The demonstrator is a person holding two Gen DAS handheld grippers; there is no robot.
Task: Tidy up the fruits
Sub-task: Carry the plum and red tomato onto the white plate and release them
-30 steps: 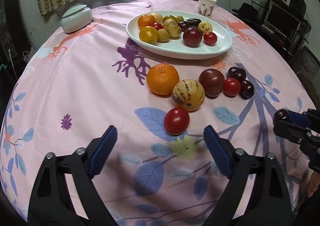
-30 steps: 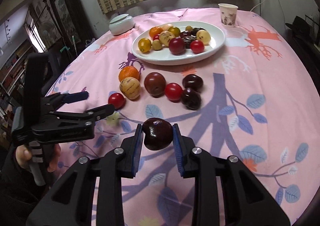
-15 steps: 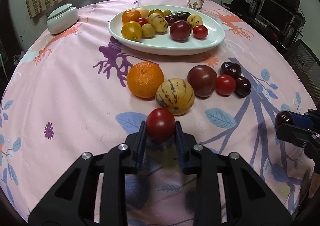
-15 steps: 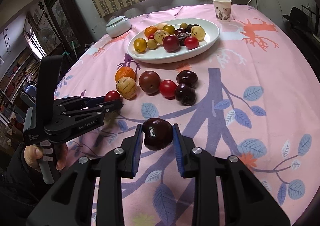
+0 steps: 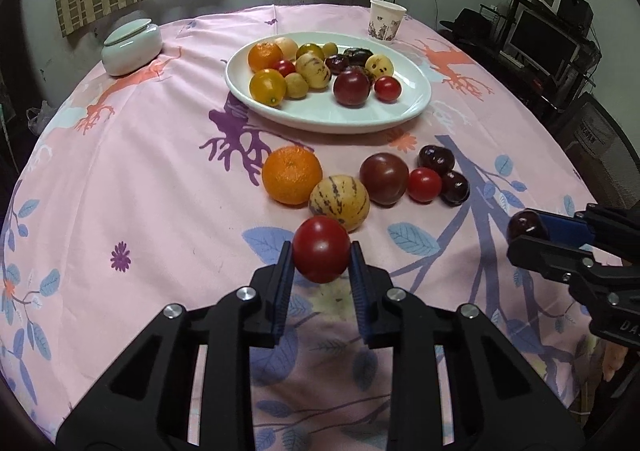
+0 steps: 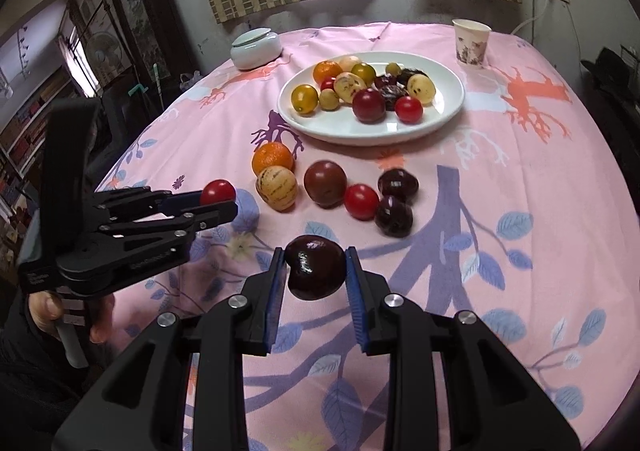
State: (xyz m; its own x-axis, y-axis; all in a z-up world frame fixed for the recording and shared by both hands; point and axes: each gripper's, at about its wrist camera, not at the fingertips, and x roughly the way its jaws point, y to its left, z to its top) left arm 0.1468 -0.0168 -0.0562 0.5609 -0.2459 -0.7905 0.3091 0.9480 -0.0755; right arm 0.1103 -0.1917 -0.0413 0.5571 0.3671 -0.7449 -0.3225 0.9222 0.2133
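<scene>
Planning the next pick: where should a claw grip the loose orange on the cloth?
Grip the orange across its round middle, coming from above and its open left side. The striped melon touches its right, so close the fingers front-to-back.

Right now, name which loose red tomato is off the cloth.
The red tomato clamped in the left gripper; the other lies among the fruit.

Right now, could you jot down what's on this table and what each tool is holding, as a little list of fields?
left gripper: shut on red tomato
right gripper: shut on dark plum
plate: white, holds mixed fruit
loose fruit on cloth: orange, striped melon, brown tomato, small tomato, two dark plums
cup: behind plate
lidded jar: far left
</scene>
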